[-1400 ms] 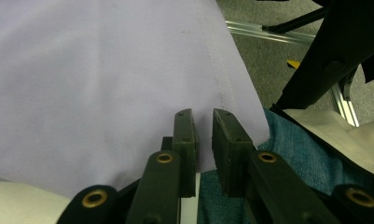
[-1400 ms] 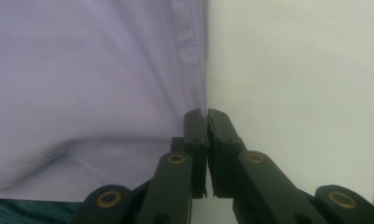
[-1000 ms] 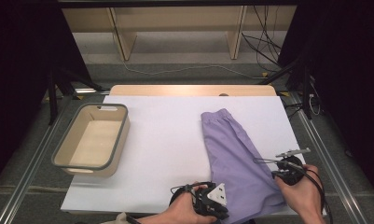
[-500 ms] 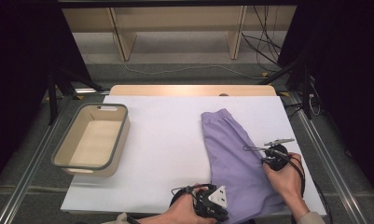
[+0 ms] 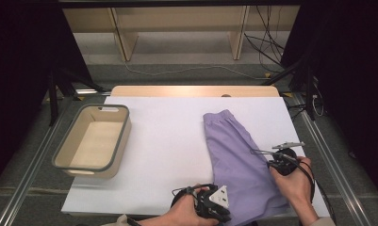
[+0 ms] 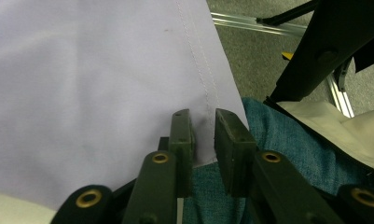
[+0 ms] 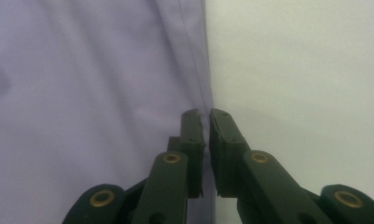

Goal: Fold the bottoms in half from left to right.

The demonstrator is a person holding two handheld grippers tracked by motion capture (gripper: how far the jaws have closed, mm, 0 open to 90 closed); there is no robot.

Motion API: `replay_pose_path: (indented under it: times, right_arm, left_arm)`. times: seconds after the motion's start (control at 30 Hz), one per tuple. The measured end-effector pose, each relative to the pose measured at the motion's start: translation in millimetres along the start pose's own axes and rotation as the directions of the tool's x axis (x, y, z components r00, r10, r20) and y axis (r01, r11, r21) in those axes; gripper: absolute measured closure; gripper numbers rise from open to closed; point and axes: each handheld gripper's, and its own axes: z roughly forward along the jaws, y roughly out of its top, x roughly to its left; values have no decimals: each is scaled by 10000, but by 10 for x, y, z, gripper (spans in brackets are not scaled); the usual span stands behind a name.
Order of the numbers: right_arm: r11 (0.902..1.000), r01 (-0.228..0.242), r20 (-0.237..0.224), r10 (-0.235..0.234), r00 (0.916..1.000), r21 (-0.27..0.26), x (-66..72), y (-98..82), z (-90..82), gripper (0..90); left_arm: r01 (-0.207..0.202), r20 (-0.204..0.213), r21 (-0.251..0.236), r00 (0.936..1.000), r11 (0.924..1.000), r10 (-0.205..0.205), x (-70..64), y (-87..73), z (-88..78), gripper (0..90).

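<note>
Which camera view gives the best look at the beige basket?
The high view: the basket stands whole on the white table sheet, left of the purple shorts. The two gripper views look closely at the shorts' edges instead.

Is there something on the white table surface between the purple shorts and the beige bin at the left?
Nothing visible. The purple shorts lie right of centre, the beige bin stands at the left, and the white table surface between them is bare. Both grippers are at the shorts' near end.
</note>
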Motion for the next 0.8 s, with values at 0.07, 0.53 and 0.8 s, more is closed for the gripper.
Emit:
replay_pose_path:
  times: [0.07,0.53,0.8]
  right_arm:
    - [10000,-21,-102,22,9999,31,6,-59,-55,845]
    - [9950,-361,-438,403,9982,931,-23,-542,-418,900]
    - [9883,-211,-446,282,9986,1510,-14,-643,-400,900]
  left_arm:
    - [22,-65,-54,10000,10000,-22,9,3,-19,752]
    - [270,-399,-277,9988,9993,-281,76,6,-78,737]
    - [251,-414,-229,9988,9994,-260,83,-1,-72,735]
